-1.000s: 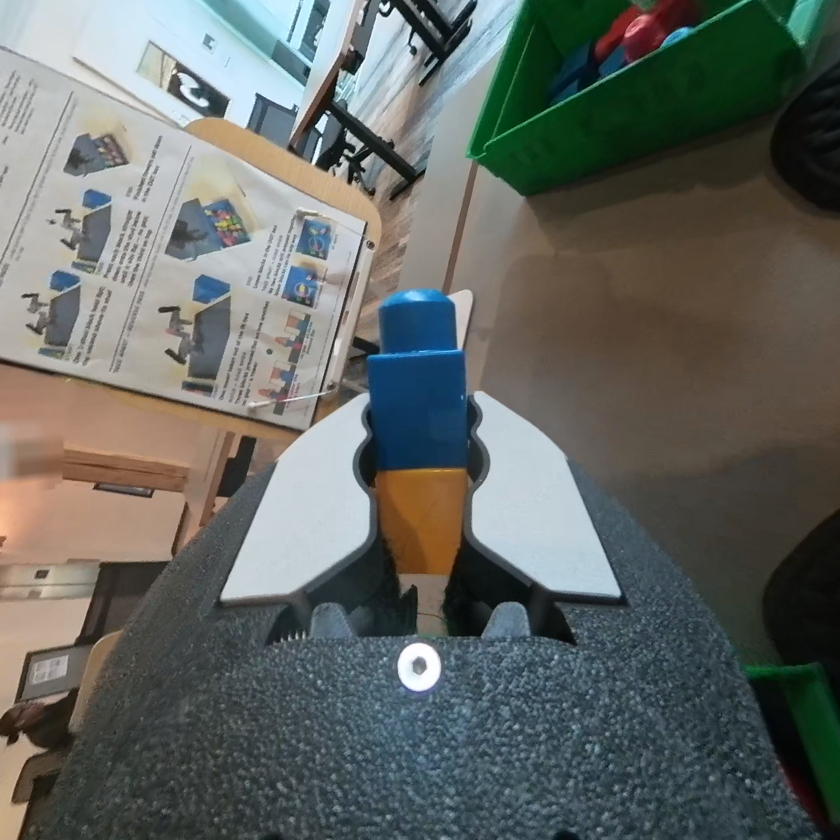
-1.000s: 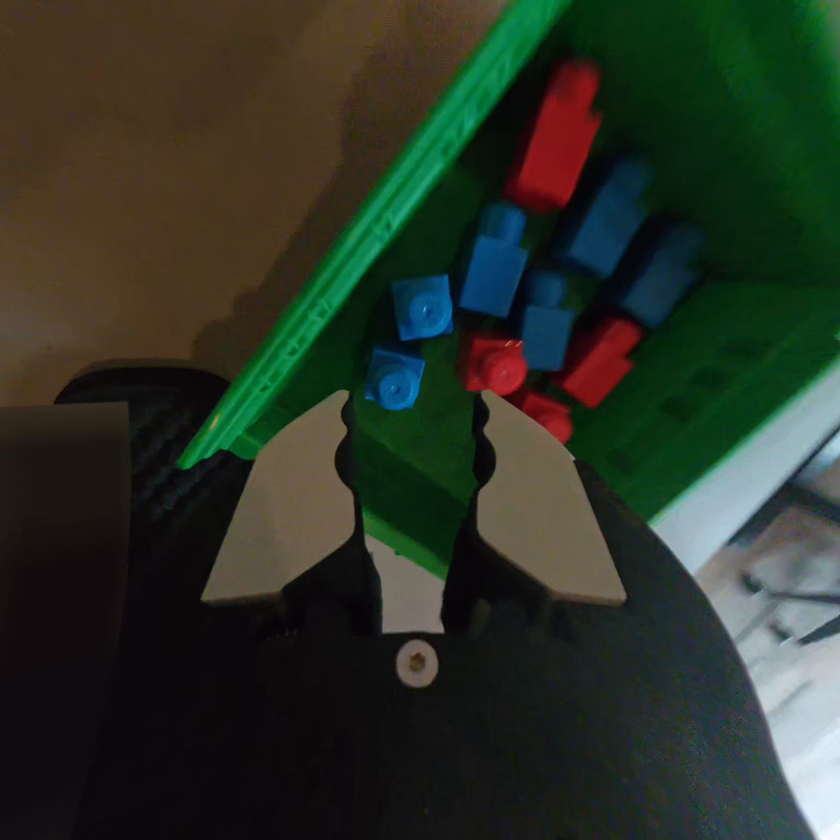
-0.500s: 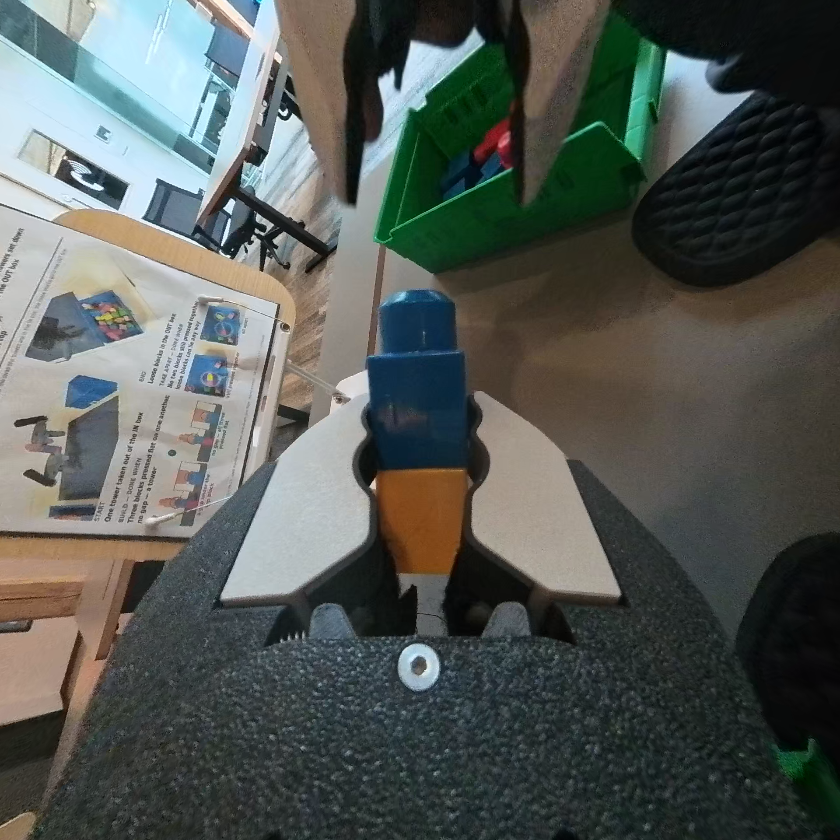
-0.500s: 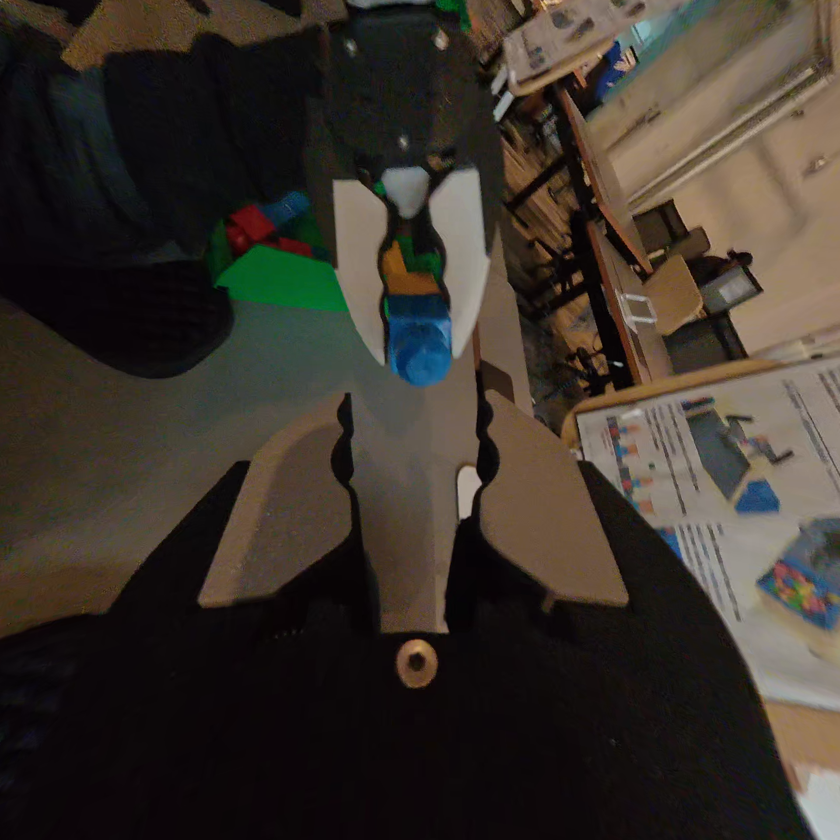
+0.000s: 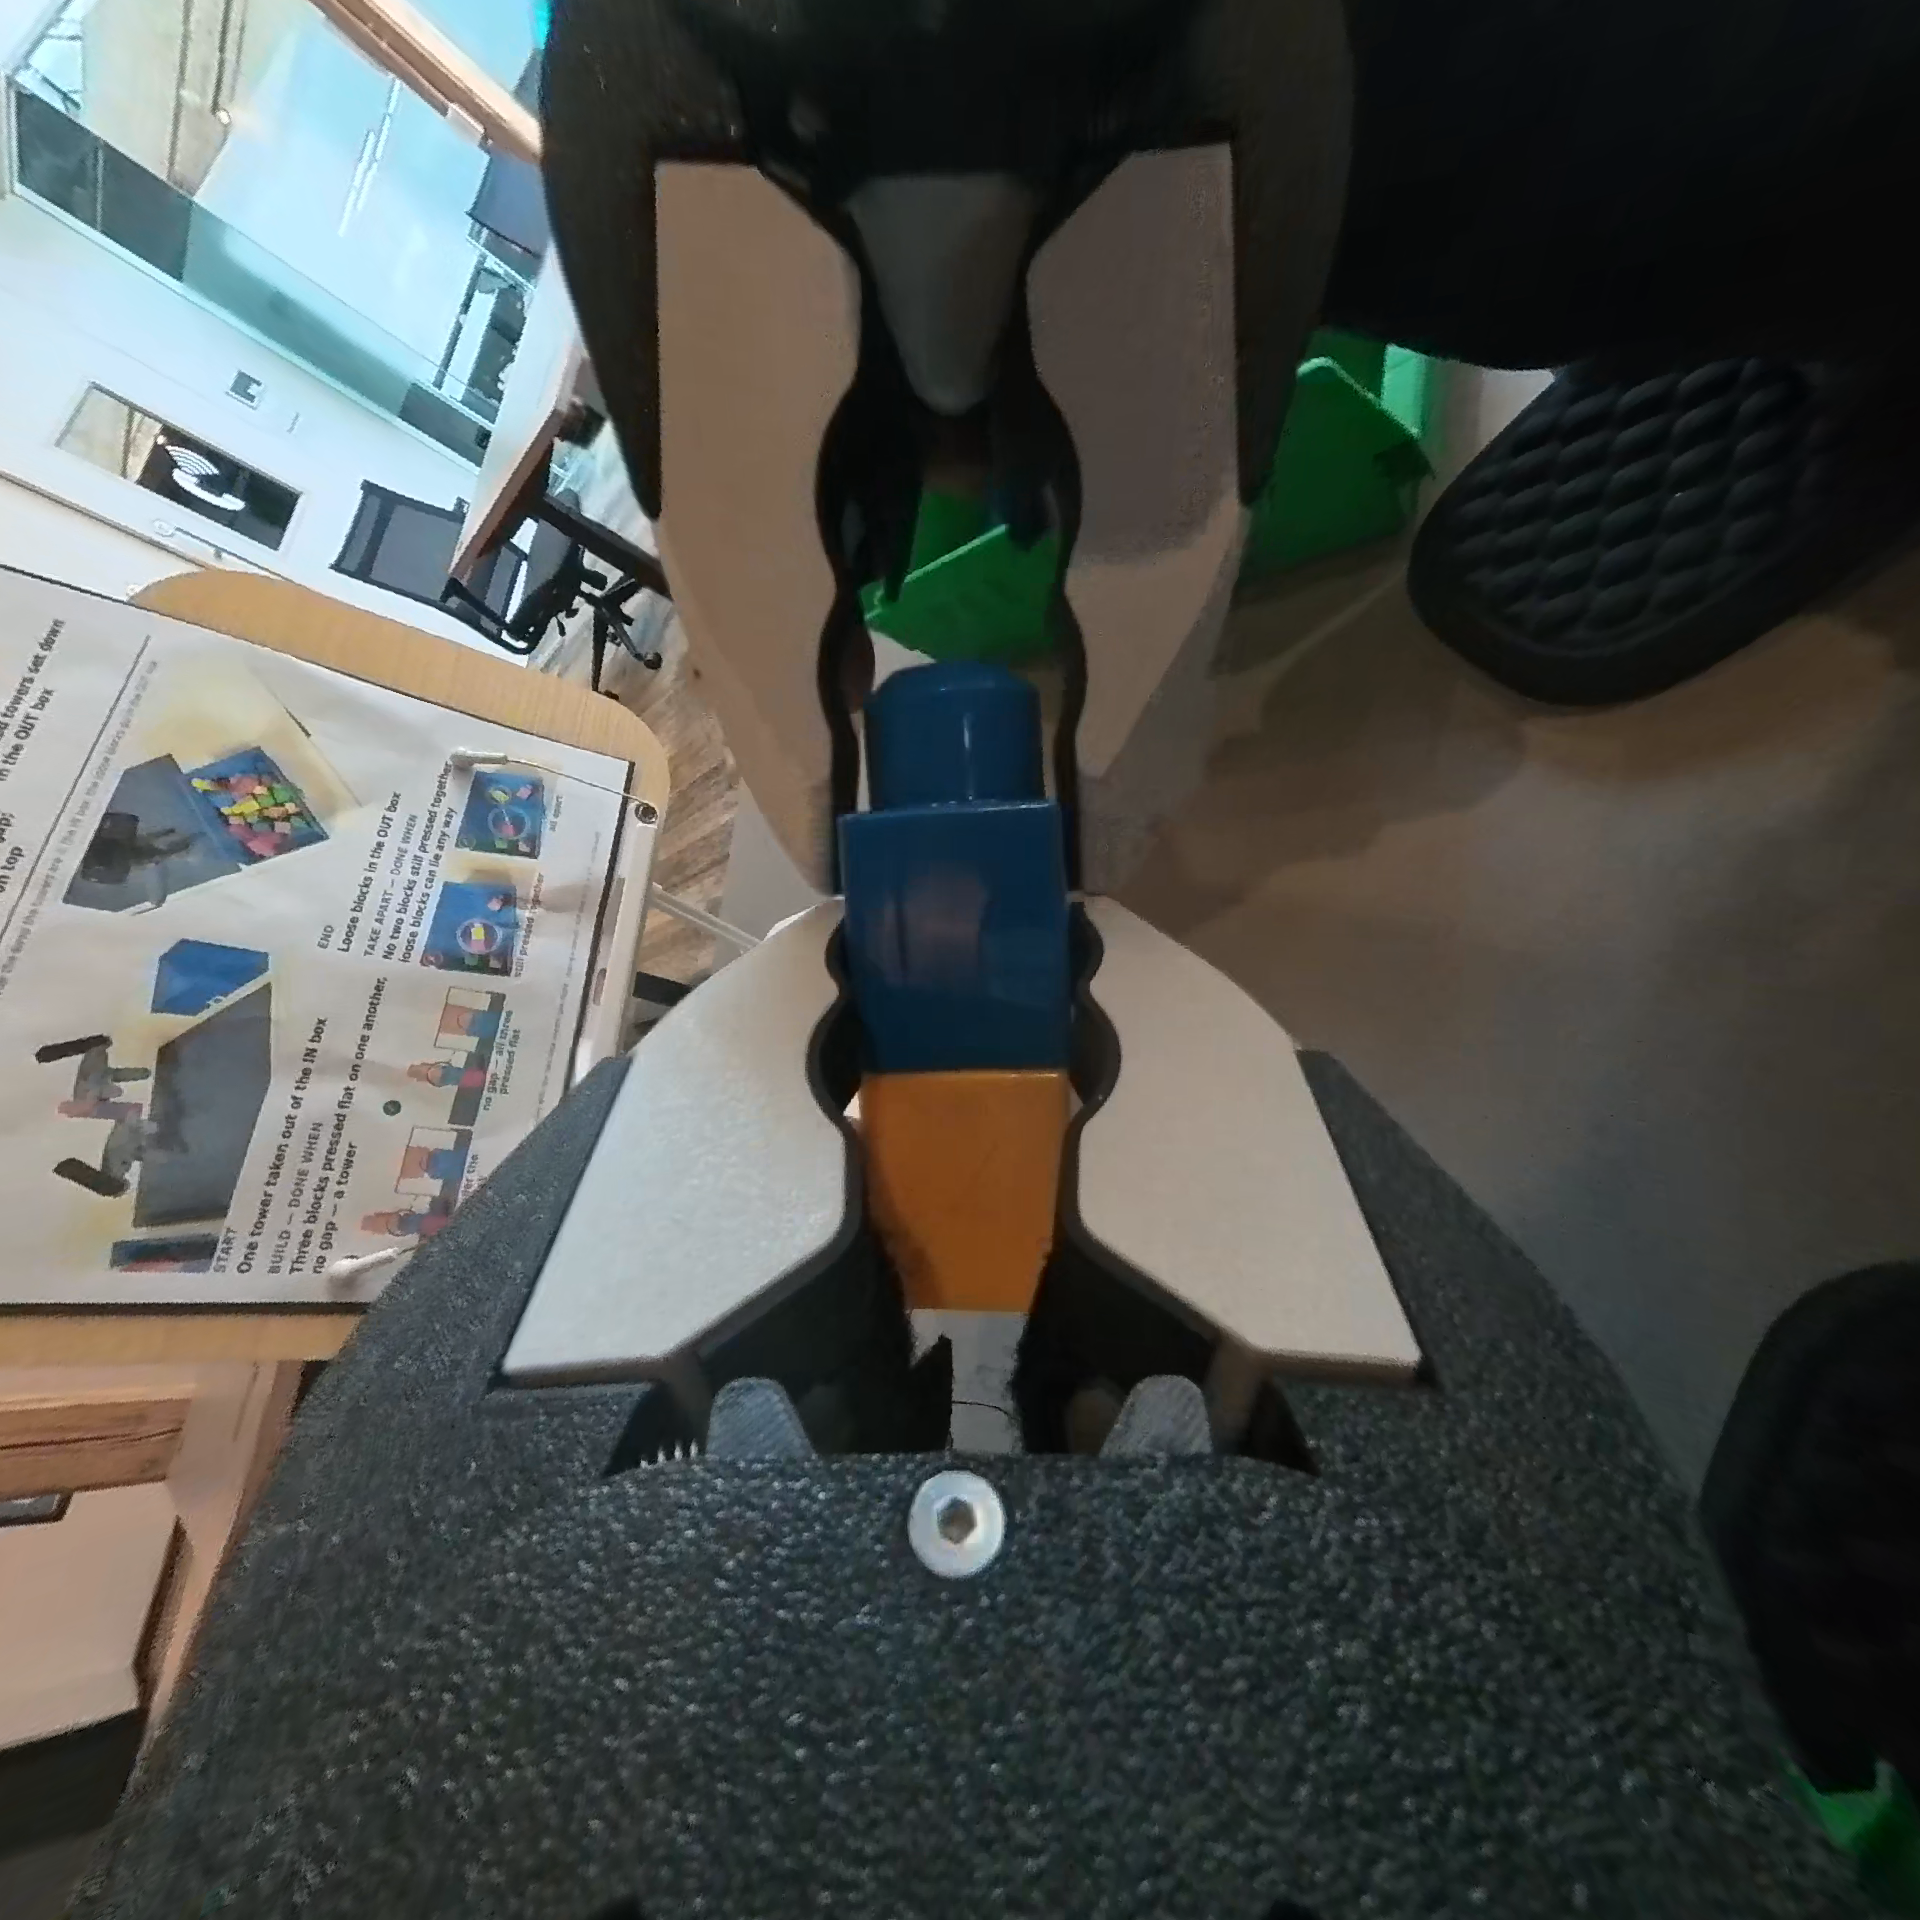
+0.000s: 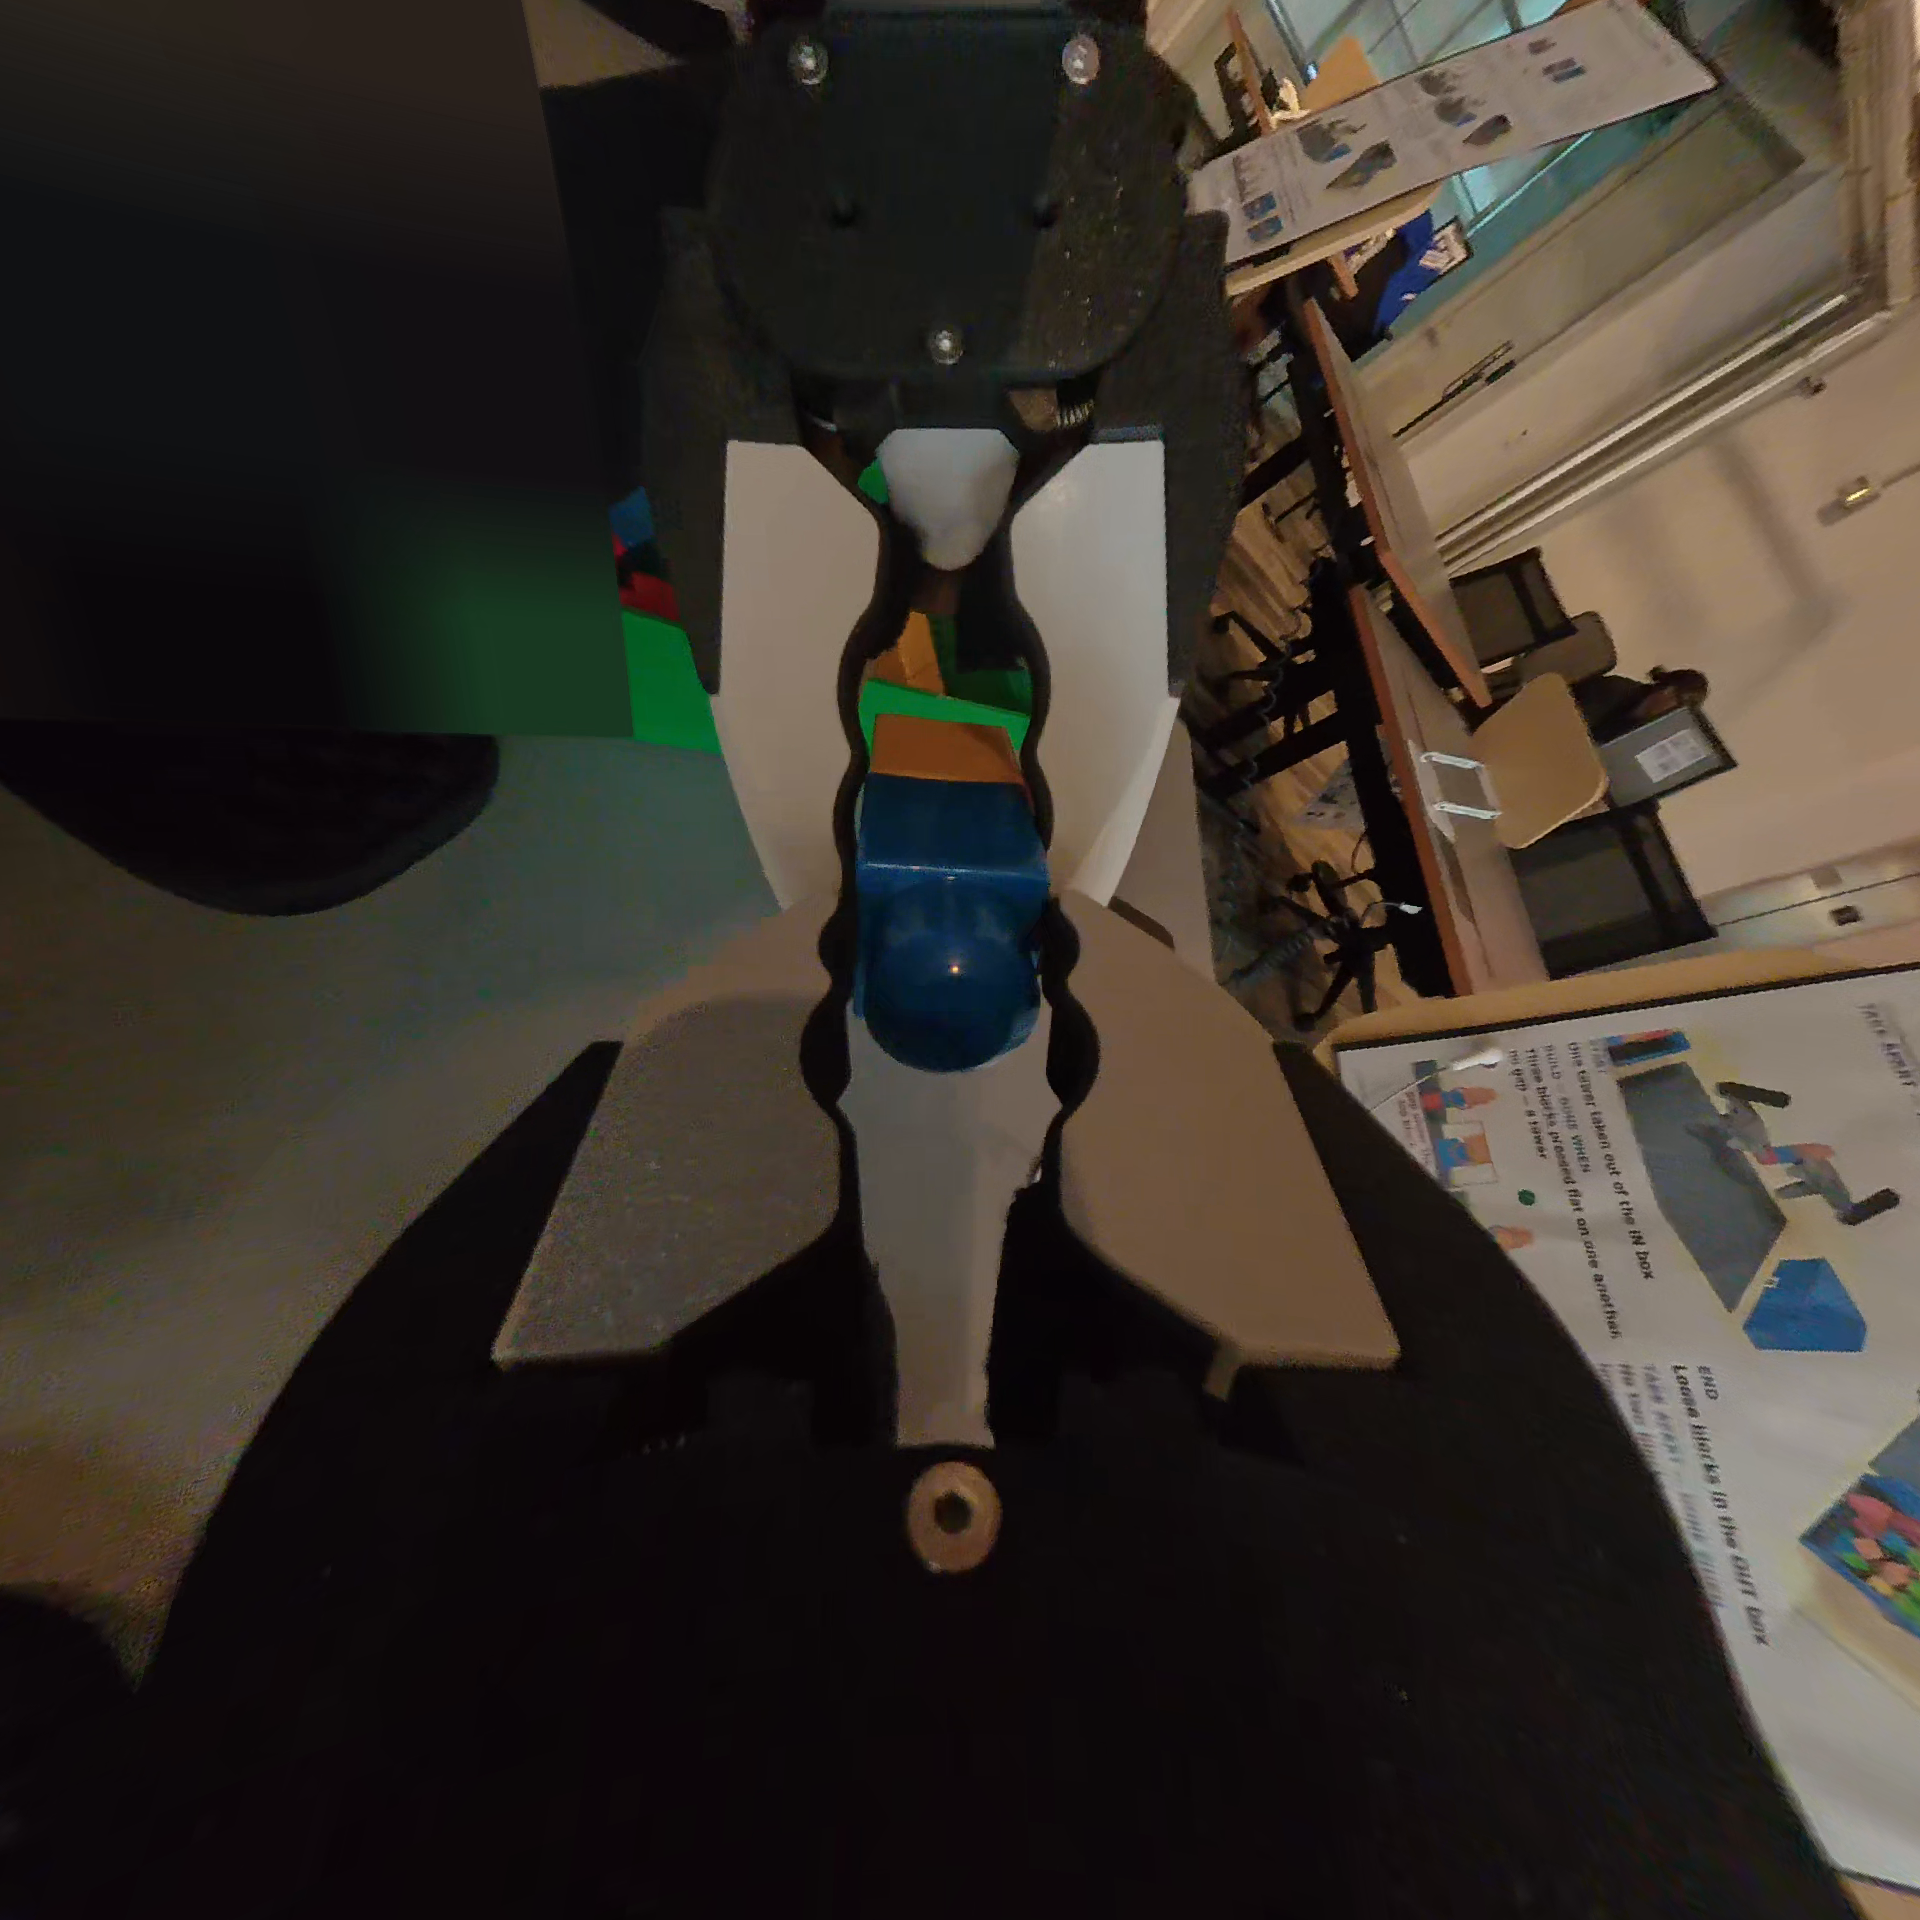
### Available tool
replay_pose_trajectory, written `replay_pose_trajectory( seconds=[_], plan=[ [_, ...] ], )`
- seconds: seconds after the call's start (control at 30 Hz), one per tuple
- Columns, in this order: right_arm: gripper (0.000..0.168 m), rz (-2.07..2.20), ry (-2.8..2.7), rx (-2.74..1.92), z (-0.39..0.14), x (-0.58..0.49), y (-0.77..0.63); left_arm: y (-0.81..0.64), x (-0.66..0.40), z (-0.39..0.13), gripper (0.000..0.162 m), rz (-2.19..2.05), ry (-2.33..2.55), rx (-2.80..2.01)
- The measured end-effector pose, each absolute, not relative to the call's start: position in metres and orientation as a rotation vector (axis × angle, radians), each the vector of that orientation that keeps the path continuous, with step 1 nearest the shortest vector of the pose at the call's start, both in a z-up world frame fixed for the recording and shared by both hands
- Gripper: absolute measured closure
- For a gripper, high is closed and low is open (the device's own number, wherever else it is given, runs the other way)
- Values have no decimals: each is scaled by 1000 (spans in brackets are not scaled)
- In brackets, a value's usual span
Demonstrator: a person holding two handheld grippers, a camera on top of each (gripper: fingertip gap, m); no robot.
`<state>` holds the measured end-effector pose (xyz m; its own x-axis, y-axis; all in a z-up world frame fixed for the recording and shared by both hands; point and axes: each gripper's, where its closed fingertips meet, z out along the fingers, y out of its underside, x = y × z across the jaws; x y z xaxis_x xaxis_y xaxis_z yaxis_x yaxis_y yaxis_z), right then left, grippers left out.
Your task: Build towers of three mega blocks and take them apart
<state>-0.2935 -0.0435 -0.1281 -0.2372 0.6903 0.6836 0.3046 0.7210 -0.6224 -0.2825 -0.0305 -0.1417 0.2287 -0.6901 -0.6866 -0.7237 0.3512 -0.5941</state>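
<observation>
The left gripper (image 5: 956, 997) clamps the orange block (image 5: 961, 1174), its blue block (image 5: 954, 935) pointing stud-first between the facing right gripper's (image 6: 951, 997) parted jaws.

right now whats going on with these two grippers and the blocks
A person is working two handheld grippers head to head. The left gripper is shut on a blue block stacked on an orange block. The right gripper faces it with its jaws open around the blue block's stud, not visibly clamped. It looks set to pull the blue block off. A green bin sits behind on the table.
</observation>
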Motion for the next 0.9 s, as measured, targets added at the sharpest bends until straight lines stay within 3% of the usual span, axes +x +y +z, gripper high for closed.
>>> replay_pose_trajectory(
  seconds=[0.23,0.9],
  plan=[
    [135,458,-1782,-717,-114,-282,-45,-26,-288,-140,117,53,1439,-1359],
    [135,338,-1801,-722,-104,-265,-52,-37,-289,-135,122,61,1462,-1365]
  ],
)
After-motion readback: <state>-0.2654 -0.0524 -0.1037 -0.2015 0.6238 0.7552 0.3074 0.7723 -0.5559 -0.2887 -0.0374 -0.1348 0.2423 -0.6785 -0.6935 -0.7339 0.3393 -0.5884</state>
